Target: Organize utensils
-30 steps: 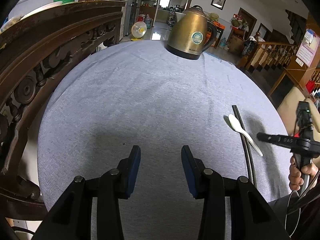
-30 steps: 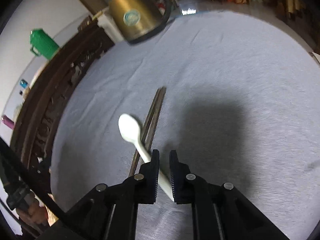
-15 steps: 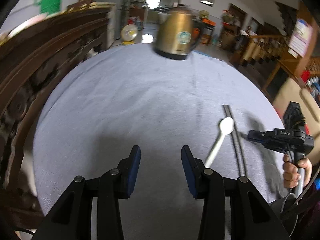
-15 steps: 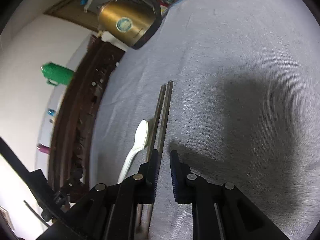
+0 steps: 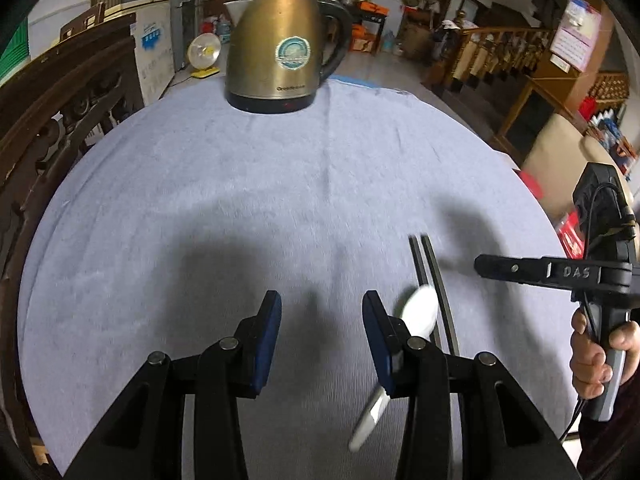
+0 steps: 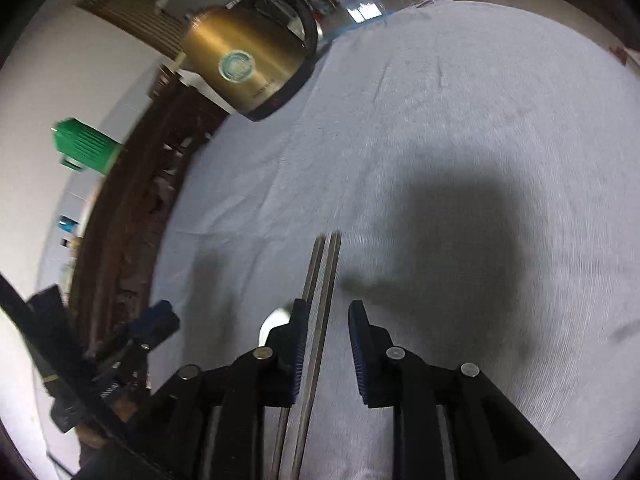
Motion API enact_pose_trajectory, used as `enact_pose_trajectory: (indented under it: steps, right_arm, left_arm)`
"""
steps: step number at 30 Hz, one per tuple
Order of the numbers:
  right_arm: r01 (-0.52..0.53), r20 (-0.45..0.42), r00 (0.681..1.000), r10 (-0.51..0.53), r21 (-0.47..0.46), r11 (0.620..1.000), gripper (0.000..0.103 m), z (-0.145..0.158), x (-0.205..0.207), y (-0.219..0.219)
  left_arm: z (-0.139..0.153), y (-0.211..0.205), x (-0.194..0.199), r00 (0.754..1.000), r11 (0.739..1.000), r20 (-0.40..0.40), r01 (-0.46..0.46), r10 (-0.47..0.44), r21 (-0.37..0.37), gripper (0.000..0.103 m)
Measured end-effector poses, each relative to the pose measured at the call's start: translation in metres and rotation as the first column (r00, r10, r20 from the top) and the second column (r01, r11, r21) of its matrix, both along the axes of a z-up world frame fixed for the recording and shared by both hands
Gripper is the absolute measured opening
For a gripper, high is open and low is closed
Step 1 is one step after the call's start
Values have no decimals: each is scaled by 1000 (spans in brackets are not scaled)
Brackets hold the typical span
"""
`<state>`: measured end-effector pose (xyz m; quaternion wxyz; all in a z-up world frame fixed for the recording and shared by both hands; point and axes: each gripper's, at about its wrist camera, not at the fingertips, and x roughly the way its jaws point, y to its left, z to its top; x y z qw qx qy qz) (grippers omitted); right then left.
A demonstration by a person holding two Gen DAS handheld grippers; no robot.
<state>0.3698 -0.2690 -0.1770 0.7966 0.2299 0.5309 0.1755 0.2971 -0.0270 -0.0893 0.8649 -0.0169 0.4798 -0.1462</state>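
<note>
A white spoon [image 5: 418, 312] lies on the grey tablecloth [image 5: 280, 184], partly hidden behind the right finger of my left gripper [image 5: 320, 328], which is open and empty above the cloth. A pair of dark metal chopsticks [image 5: 434, 284] lies just right of the spoon. In the right wrist view the chopsticks [image 6: 324, 280] run between the fingers of my right gripper [image 6: 328, 336], which is open around them. Only the spoon's bowl [image 6: 274, 322] shows there, left of the left finger. The right gripper also shows in the left wrist view [image 5: 516, 269].
A brass electric kettle [image 5: 280, 40] stands at the far edge of the round table; it also shows in the right wrist view [image 6: 248, 60]. A carved dark wooden chair back [image 5: 60, 120] borders the table's left side. A green jug [image 6: 86, 148] stands beyond it.
The right gripper let go of the spoon, which now lies left of the chopsticks, and opened wider around the chopsticks. The left gripper moved forward and right, toward the spoon.
</note>
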Motion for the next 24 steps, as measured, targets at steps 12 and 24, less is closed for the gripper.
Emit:
enact_pose_trajectory:
  steps: [12, 24]
  right_arm:
    - [-39, -116, 993, 4, -296, 954, 13, -11, 46, 39]
    - [82, -136, 983, -122, -264, 961, 12, -7, 30, -32]
  left_arm:
    - [0, 16, 10, 999, 1000, -33, 0, 0, 5, 43]
    - [-18, -80, 80, 953, 983, -246, 184, -179, -2, 43]
